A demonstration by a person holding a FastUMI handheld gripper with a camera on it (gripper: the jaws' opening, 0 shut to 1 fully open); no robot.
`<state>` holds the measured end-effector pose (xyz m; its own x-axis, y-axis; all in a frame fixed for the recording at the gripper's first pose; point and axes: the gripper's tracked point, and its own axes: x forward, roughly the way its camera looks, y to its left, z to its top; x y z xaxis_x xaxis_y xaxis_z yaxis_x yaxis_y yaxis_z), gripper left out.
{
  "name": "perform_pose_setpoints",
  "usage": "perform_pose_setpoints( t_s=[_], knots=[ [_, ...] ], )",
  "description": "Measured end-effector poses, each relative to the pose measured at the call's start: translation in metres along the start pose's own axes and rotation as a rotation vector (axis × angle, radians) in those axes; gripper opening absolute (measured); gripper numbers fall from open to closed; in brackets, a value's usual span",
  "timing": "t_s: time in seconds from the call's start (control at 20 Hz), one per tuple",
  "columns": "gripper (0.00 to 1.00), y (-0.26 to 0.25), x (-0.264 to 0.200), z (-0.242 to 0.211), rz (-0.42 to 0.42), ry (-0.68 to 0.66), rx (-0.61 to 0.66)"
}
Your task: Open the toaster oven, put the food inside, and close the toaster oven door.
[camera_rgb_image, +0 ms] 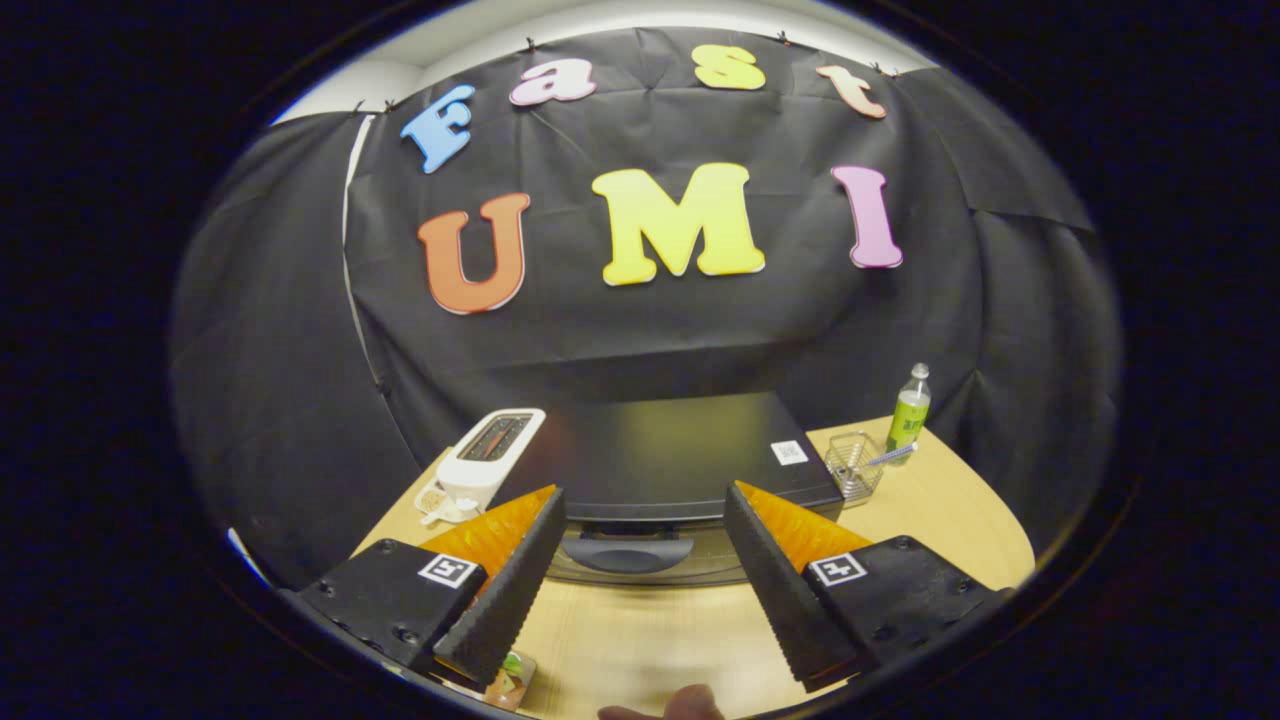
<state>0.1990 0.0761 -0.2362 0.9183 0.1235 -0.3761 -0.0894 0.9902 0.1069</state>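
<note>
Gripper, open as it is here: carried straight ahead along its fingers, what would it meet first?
Probably the toaster oven: its door handle sits between the open gripper fingertips, just beyond them. Depth is hard to judge.

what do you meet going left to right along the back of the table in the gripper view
white toaster → black toaster oven, its door shut, just beyond the open fingers of the gripper → clear wire basket → green bottle

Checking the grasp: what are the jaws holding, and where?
Nothing. The gripper is open, above the oven, handle between the jaws.
</note>
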Motion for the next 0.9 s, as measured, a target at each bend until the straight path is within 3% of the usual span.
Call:
perform_pose_setpoints(
  t_s=[0.5,0.9],
  knots=[
    [1.0,0.004,0.075,-0.047,-0.056,0.116,-0.024],
    [1.0,0.005,0.072,-0.056,-0.088,0.106,-0.082]
  ],
)
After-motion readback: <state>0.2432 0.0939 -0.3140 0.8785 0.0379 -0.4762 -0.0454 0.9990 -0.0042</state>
